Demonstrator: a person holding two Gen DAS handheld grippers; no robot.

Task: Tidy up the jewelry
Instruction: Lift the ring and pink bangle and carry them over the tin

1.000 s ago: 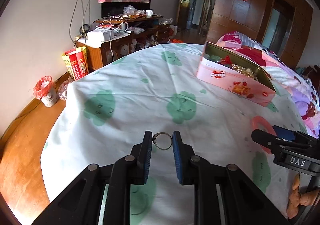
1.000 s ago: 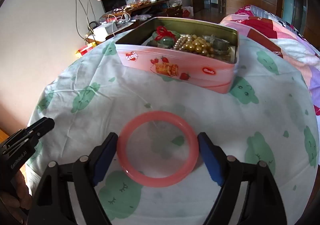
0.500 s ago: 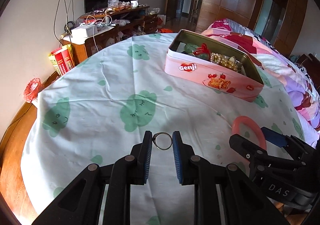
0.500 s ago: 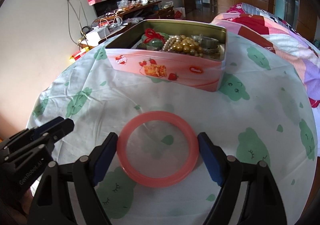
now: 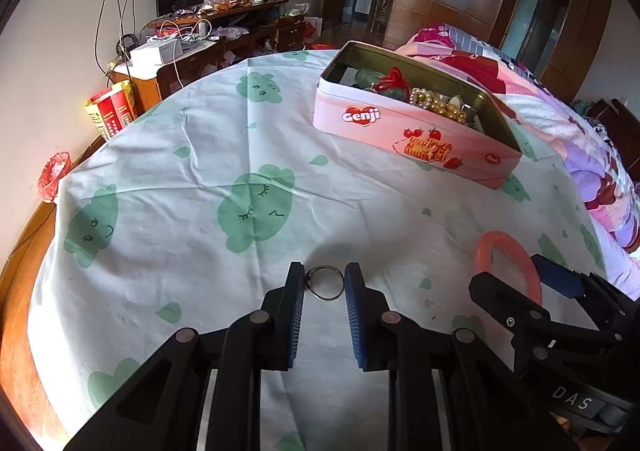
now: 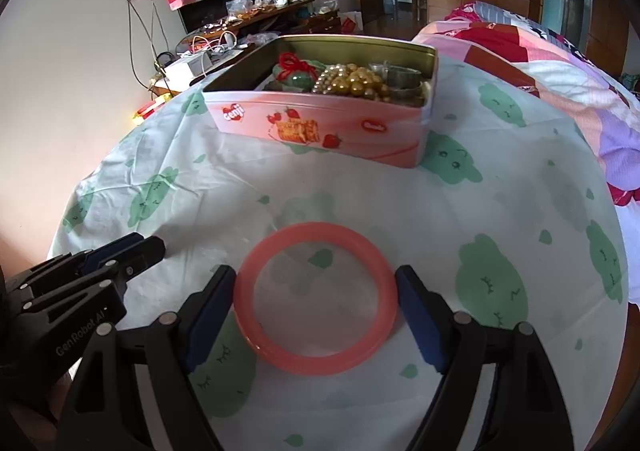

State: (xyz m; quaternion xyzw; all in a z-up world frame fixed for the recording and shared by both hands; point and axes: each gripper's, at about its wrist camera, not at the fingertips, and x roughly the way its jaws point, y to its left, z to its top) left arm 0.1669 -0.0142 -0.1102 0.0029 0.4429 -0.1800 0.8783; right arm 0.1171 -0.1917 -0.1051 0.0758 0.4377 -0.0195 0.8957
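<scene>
My left gripper [image 5: 325,283] is shut on a thin metal ring [image 5: 335,297], held above the cloth-covered round table [image 5: 168,179]. My right gripper [image 6: 316,303] is shut on a pink bangle [image 6: 374,343], held flat between the blue pads; the bangle also shows in the left wrist view [image 5: 528,271]. The open pink Genji tin [image 5: 384,127] sits ahead and to the right, holding gold and pearl beads [image 6: 352,81], a green stone piece with red cord [image 6: 296,69] and a metal bangle [image 6: 404,77]. The tin fills the middle of the right wrist view [image 6: 320,127].
A bed with a patterned quilt [image 5: 560,111] lies right of the table. A cluttered wooden cabinet [image 5: 192,47] stands against the far wall. A red-bagged bin [image 5: 54,175] and a red-yellow carton [image 5: 110,111] sit on the floor at left. The left gripper [image 6: 129,255] shows at the right view's lower left.
Both grippers have moved toward the tin, which now looks larger and nearer. The left one swung right, bringing the tin more to centre. Both grips are unchanged.
</scene>
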